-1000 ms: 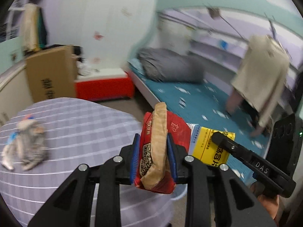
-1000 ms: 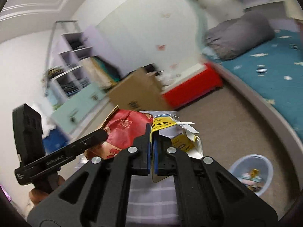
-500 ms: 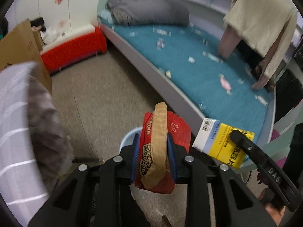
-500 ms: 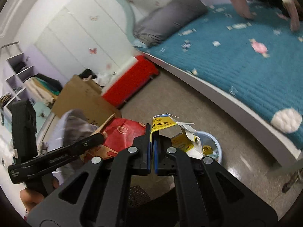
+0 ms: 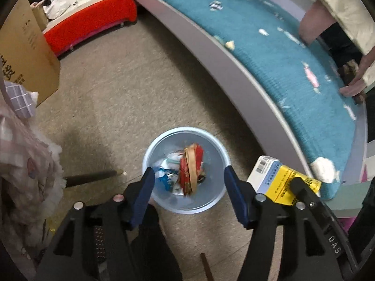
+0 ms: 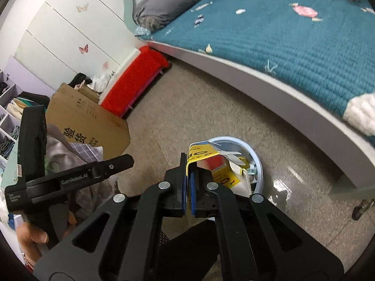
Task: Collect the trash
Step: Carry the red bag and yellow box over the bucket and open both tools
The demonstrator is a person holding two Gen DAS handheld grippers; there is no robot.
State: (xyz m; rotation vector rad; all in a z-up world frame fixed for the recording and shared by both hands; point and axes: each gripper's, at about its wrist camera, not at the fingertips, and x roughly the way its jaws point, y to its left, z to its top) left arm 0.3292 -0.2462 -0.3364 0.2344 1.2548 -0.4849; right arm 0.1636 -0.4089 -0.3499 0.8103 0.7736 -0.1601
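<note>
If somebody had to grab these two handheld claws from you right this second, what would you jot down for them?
Left claw: open and empty, poised above the round pale blue plastic bin on the floor.
Red and tan crinkled snack wrapper: inside the bin's opening, blurred, among other scraps.
Right claw: shut on the yellow and white torn cardboard carton, held near the bin's rim but not yet dropped.
Done: wrapper let go into the bin.
Left: move the carton over the bin and open the right claw. I can't see from here whether more trash waits elsewhere.
</note>
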